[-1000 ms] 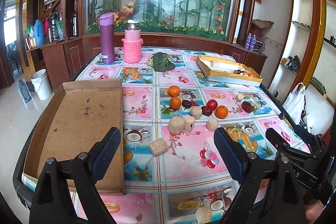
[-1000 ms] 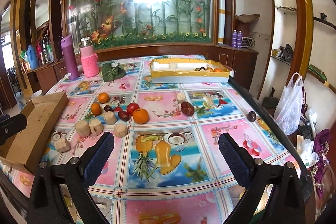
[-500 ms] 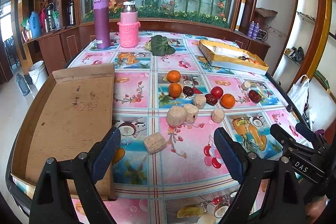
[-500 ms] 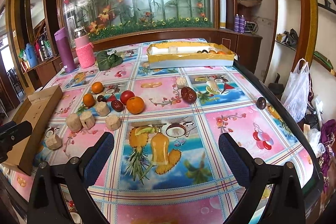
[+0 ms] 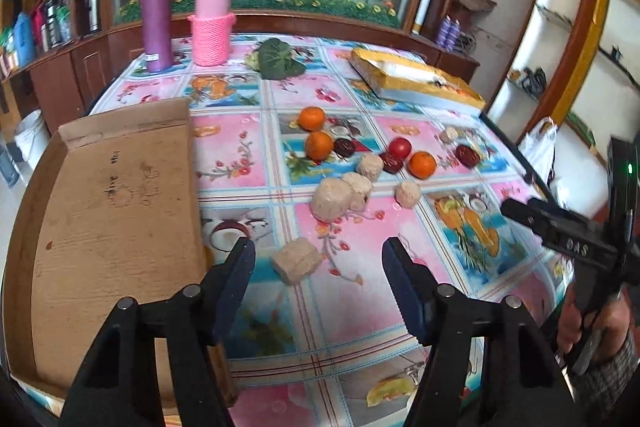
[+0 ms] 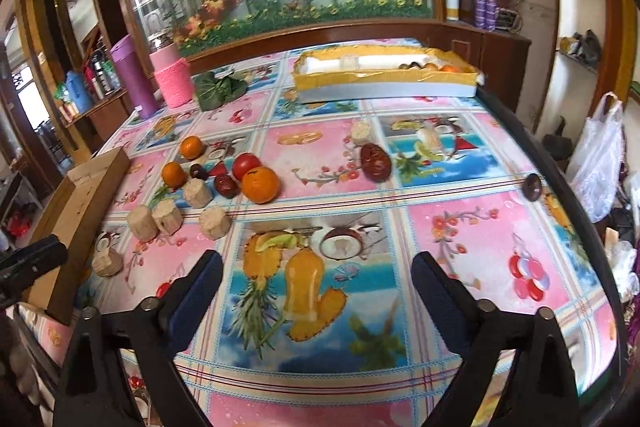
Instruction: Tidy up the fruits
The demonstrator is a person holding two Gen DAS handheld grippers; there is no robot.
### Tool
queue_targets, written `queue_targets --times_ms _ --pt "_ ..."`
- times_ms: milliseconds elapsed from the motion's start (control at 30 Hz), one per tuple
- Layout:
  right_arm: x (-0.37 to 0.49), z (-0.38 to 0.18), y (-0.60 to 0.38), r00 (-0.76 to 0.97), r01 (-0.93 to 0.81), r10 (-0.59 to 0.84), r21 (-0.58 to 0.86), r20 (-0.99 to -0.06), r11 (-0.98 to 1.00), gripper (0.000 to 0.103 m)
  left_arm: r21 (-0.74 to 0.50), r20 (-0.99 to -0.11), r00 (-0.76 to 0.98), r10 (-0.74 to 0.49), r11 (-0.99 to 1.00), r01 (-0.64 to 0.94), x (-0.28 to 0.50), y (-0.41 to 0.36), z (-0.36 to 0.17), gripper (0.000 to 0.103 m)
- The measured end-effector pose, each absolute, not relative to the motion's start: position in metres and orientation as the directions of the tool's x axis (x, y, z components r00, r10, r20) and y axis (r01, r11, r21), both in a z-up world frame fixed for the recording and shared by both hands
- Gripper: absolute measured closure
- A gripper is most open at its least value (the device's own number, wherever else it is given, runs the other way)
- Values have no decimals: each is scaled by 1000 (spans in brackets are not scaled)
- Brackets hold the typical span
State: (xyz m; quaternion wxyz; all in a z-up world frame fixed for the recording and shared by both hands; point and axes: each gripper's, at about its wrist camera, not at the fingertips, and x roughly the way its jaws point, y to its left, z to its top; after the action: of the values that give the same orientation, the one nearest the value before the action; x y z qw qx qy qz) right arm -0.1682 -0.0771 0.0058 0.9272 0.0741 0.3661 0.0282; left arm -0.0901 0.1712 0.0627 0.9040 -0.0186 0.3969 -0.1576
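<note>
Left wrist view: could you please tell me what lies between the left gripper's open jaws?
A tan block lies on the tablecloth beyond the left gripper, untouched, framed by its jaws.

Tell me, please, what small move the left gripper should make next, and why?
Probably ease the left gripper forward and down over the beige block: its jaws have just been closing but are open with nothing pressed, and that block lies just ahead between them, beside the cardboard tray.

My right gripper, its jaws just narrowed with nothing between them, hung apart over the fruit-print tablecloth, with oranges, a tomato, dates and beige blocks ahead, and a yellow tray beyond.
</note>
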Motion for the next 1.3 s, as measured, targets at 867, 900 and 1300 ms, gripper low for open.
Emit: queue_targets --times_ms 867,900,1300 --pt "-140 -9 -116 646 -14 149 184 -749 983 36 -102 -786 545 -291 931 350 -59 164 36 45" --pt "-142 -9 -125 647 4 136 182 -750 983 36 -79 -791 549 -270 935 346 -57 163 35 45" --pt "-150 1 -217 693 172 40 219 -720 960 36 46 -852 508 -129 947 317 -44 162 14 102"
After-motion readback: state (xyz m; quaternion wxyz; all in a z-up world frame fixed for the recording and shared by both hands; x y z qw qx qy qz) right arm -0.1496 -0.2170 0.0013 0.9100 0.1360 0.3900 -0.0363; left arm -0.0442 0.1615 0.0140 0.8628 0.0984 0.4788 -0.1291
